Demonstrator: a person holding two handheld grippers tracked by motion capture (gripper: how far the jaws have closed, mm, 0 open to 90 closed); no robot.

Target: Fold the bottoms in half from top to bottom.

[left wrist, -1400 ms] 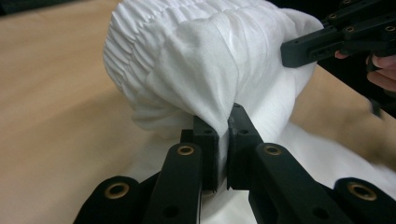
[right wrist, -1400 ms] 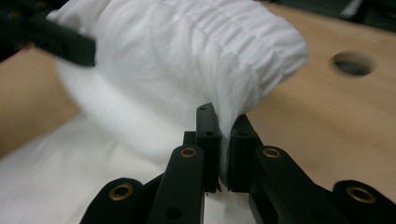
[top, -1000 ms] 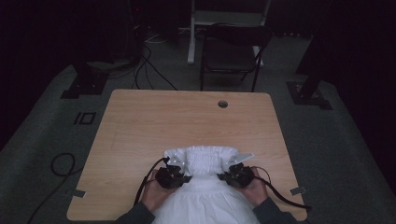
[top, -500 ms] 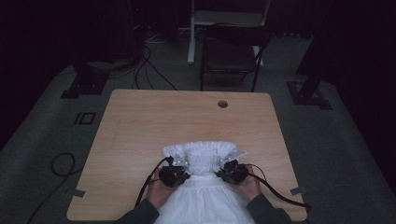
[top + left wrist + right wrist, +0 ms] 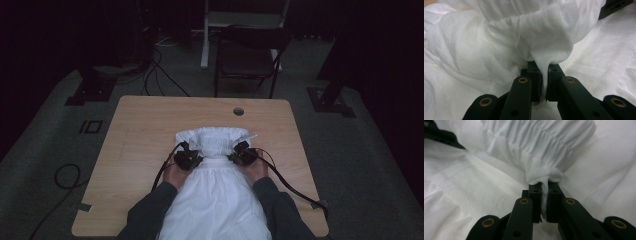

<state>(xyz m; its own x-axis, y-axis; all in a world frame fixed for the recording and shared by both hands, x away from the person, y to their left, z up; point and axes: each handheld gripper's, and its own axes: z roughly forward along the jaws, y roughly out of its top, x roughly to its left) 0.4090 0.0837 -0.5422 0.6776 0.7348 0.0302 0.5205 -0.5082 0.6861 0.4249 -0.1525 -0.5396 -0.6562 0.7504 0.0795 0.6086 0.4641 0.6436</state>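
A white garment (image 5: 215,185) with a gathered, elastic top (image 5: 217,140) lies on the wooden table (image 5: 145,130), its lower part hanging over the near edge. My left gripper (image 5: 192,156) is shut on a pinch of the white cloth (image 5: 544,67) at the garment's left side. My right gripper (image 5: 239,154) is shut on a fold of cloth (image 5: 544,182) just below the gathered band (image 5: 544,137) at the right side. Both grippers hold the cloth low over the table. A person's hands and dark sleeves (image 5: 150,215) come in from the bottom.
The table has a round cable hole (image 5: 238,111) near its far edge. A dark chair (image 5: 247,55) stands behind the table. Cables (image 5: 65,175) lie on the grey floor at left. Black cables trail from both grippers across the table.
Both grippers have moved away from the near edge toward the table's middle, carrying the garment's gathered top with them. More of the white cloth now lies on the table.
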